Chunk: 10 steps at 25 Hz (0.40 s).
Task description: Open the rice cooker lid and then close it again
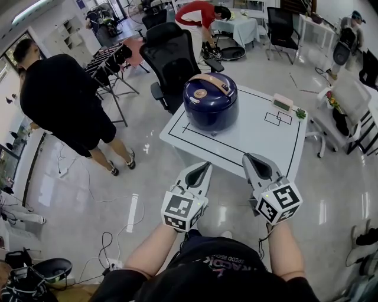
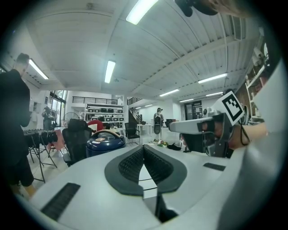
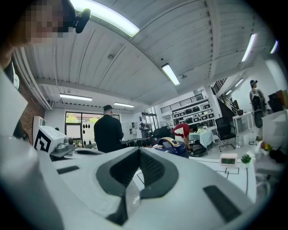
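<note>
Hovering level just short of the white rectangular table [image 1: 260, 138]: left gripper [image 1: 202, 168], right gripper [image 1: 250, 159], jaws pressed together. At 12 o'clock, navy round rice cooker [image 1: 210, 101], lid down; bare tabletop between.

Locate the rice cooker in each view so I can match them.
Head view: rice cooker just above centre, at the far left of the white table.
Left gripper view: rice cooker left of centre, mid-height.
Right gripper view: rice cooker just right of centre, small.
Shared landmark: the person in red, behind the rice cooker in all three.
</note>
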Motion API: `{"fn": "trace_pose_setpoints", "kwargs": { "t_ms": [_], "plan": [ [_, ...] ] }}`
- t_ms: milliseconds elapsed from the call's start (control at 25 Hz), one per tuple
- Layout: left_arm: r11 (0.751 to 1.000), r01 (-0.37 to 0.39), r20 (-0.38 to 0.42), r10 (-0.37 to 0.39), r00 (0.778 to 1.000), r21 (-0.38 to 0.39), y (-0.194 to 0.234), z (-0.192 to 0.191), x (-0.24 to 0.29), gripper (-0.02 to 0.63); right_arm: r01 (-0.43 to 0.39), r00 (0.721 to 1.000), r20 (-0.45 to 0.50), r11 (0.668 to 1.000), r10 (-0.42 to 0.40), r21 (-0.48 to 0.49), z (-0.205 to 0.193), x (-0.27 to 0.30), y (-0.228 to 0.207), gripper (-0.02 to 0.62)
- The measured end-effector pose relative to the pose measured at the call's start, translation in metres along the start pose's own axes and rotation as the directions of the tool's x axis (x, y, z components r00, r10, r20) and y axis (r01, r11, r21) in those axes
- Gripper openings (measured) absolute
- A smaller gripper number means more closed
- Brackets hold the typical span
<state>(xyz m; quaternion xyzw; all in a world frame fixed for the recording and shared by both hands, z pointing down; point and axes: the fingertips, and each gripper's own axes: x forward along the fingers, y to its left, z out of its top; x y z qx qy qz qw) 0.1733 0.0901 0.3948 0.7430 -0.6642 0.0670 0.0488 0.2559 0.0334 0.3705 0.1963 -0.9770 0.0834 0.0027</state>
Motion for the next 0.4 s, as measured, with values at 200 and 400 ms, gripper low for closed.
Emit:
{"fn": "trace_pose_setpoints", "kwargs": {
  "t_ms": [200,400],
  "plan": [
    [1.000,-0.008,0.002,0.008,1.000,0.004,0.001,0.001,-0.007,0.003,-0.004,1.000,0.004,1.000,0.004,-0.005,0.002,-0.002,0.005,0.002],
    [1.000,-0.012,0.004,0.012,1.000,0.008,0.003,0.008,-0.017,0.003,-0.009,1.000,0.006,1.000,0.009,-0.011,0.009,-0.002,0.015,0.001]
  ]
}}
